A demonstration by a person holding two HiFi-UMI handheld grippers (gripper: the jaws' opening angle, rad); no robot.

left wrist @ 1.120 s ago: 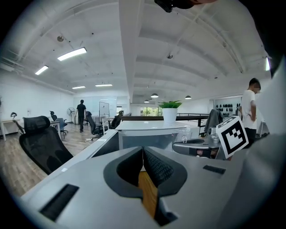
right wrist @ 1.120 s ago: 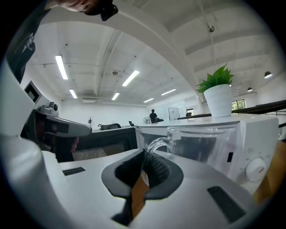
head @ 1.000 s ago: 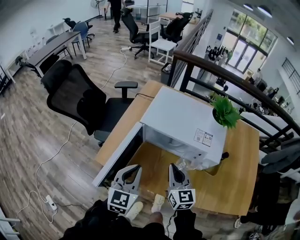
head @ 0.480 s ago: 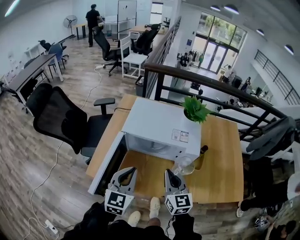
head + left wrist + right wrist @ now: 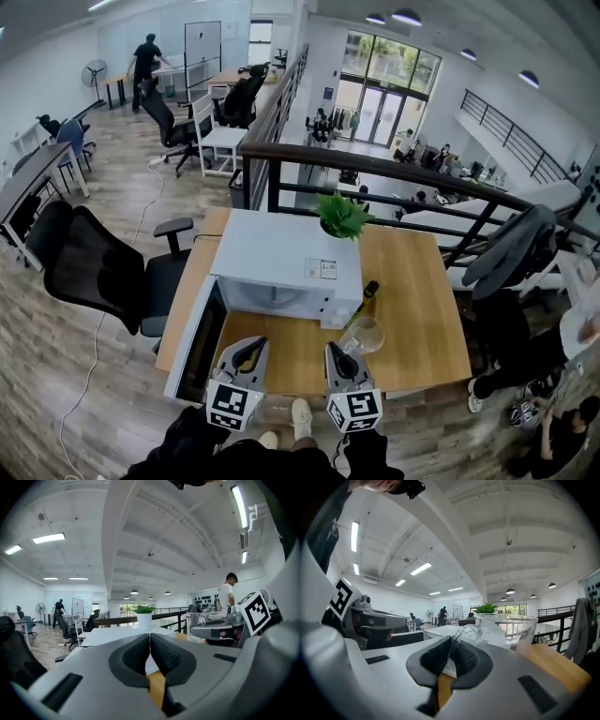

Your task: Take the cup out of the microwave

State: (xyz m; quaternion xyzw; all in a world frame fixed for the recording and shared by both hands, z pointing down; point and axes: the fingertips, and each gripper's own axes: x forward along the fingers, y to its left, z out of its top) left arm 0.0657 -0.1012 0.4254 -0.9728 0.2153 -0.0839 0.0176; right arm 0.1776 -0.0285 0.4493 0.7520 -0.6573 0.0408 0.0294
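Note:
The clear glass cup hangs over the wooden table, just off the front right corner of the white microwave. My right gripper is shut on the cup's handle. In the right gripper view the handle runs into the closed pads and the cup's bowl stands just beyond my right gripper. My left gripper hovers before the microwave's open mouth. Its jaws are shut with nothing between them. The microwave door hangs open to the left.
A potted green plant stands behind the microwave's right rear corner. A dark bottle stands right of the microwave, close behind the cup. A black office chair is left of the table. A black railing runs behind it.
Both grippers have drawn back from the microwave and risen. The cup has come away with the right gripper, from the microwave's front to beside its right corner. The head view now looks further up.

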